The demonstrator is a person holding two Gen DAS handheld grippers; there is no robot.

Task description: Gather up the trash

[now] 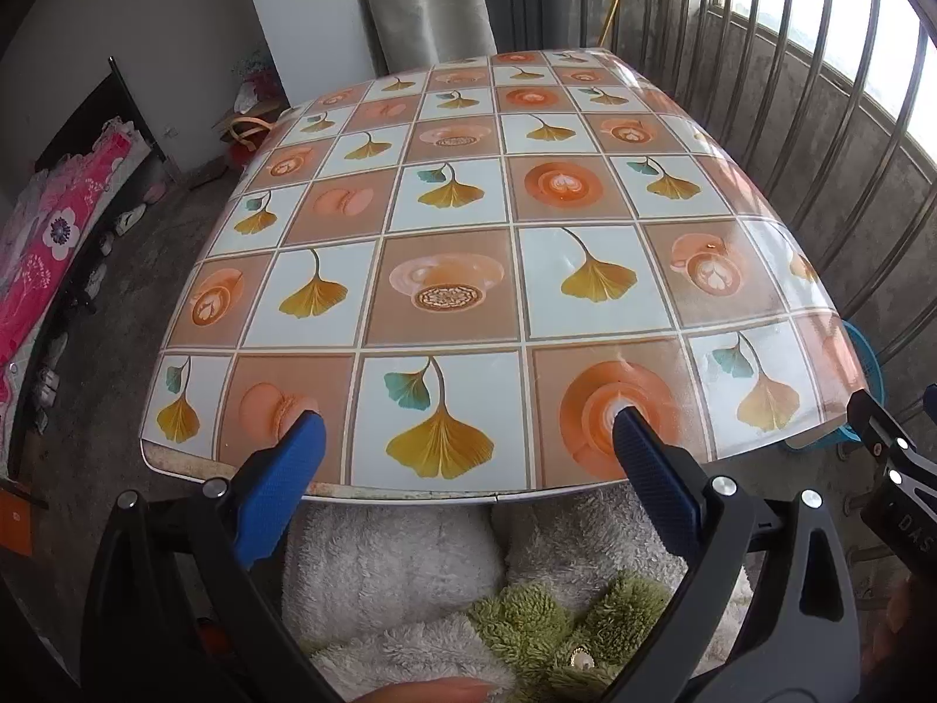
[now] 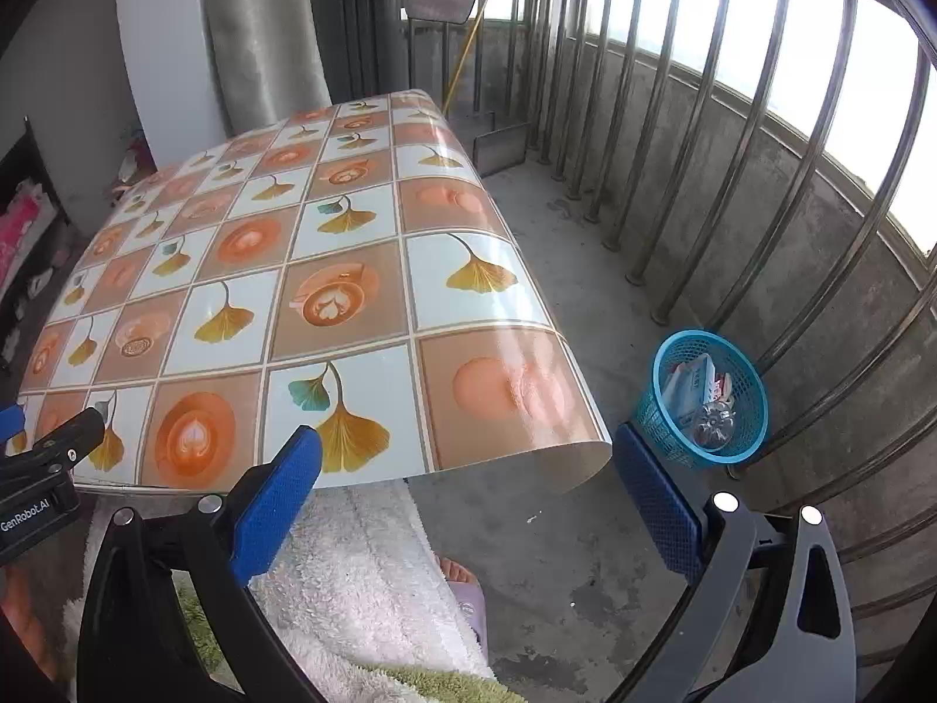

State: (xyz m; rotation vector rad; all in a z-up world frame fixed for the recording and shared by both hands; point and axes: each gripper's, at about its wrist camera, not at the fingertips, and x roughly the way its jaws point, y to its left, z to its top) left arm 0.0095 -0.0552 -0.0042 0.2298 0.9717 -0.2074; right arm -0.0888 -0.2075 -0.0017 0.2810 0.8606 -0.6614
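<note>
- Nearest the cameras, the left gripper (image 1: 468, 430) and right gripper (image 2: 468, 445) were held wide apart, nothing between their blue pads.
- Beyond them, the tablecloth (image 2: 246, 293) was seen bare.
- Further right, on the floor past the right gripper's right finger, a blue basket (image 2: 755, 404) was seen, with trash (image 2: 697, 392) inside.

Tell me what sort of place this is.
Probably an enclosed home balcony beside a bedroom: metal window bars over a concrete wall, a table under a patterned cloth, a blue trash basket on the bare floor, and a bed at the left.
</note>
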